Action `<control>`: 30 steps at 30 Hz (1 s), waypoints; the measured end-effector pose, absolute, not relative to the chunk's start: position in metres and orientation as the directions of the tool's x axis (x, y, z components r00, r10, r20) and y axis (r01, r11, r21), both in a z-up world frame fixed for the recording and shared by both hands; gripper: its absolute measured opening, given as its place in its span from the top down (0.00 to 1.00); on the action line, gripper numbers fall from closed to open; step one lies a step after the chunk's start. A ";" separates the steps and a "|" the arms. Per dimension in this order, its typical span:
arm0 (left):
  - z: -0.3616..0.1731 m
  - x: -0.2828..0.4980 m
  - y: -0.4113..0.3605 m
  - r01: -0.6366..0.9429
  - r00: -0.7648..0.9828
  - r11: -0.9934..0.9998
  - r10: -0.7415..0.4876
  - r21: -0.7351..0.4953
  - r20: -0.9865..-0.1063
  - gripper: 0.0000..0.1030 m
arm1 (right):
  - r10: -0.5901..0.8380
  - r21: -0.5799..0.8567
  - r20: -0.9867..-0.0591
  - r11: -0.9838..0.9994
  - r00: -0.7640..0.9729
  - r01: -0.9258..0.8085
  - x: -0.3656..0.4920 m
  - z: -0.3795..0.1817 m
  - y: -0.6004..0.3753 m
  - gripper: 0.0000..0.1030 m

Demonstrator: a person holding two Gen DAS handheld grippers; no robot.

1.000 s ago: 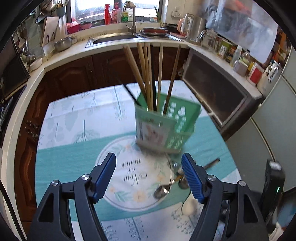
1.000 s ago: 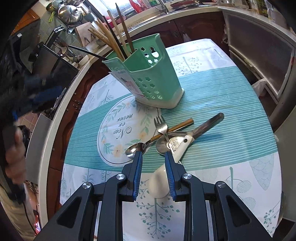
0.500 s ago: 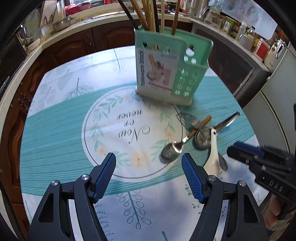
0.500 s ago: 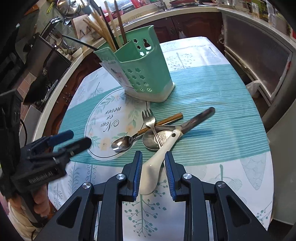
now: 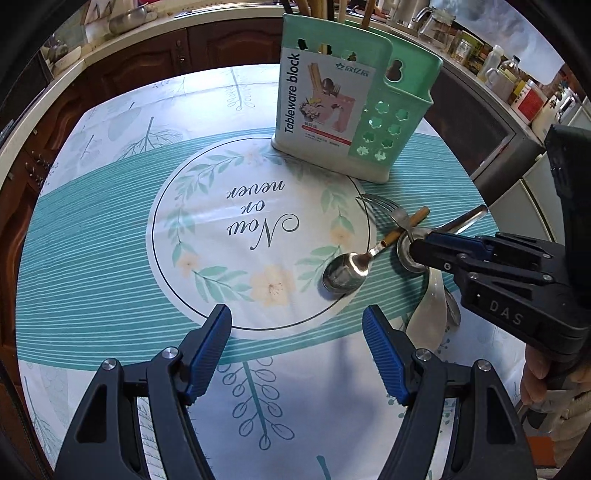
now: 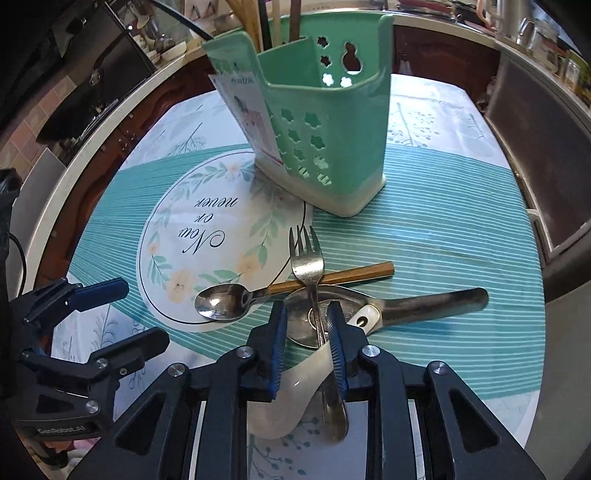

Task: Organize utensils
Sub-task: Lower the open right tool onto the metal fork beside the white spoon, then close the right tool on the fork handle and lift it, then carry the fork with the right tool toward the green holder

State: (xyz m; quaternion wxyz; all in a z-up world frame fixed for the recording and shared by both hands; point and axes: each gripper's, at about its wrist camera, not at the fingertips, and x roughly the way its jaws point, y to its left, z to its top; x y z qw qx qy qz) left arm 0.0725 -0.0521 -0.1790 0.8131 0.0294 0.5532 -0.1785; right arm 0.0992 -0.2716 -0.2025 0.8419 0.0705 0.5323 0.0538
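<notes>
A green tableware holder (image 6: 325, 129) (image 5: 354, 110) with chopsticks in it stands on the table. In front of it lies a pile: a fork (image 6: 306, 258), a small metal spoon (image 6: 221, 301) (image 5: 343, 267) with a golden handle, a large steel spoon (image 6: 424, 304) and a white ceramic spoon (image 6: 295, 387) (image 5: 428, 314). My right gripper (image 6: 306, 314) (image 5: 417, 247) is low over the pile. Its jaws are closing, with the fork's handle and the white spoon's handle between them; the pads do not visibly press on either. My left gripper (image 5: 295, 314) (image 6: 142, 314) is open over the tablecloth, left of the pile, holding nothing.
A teal and white tablecloth (image 5: 110, 240) with a round printed motif covers the table. Dark wooden cabinets and a counter (image 5: 129, 33) with bottles and pots ring the table. A hand (image 5: 535, 373) grips the right gripper's handle.
The left gripper dropped closer to the table. The right gripper advanced over the utensil pile, now straddling the fork's handle, and its jaws narrowed slightly.
</notes>
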 end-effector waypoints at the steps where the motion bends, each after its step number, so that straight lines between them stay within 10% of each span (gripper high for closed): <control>1: -0.179 0.074 -0.051 0.318 0.321 0.935 -0.261 -0.156 -0.910 0.30 | 0.162 0.170 -0.892 0.985 0.421 -0.018 0.102 -0.205 -0.271 0.81; 17: -0.177 0.073 -0.047 0.311 0.324 0.937 -0.263 -0.160 -0.909 0.30 | 0.148 0.140 -0.913 0.989 0.380 -0.048 0.113 -0.220 -0.255 0.96; 30: -0.152 0.064 -0.048 0.323 0.398 0.941 -0.237 -0.106 -0.886 0.30 | 0.355 0.357 -0.729 0.927 0.585 -0.117 0.068 -0.138 -0.257 0.96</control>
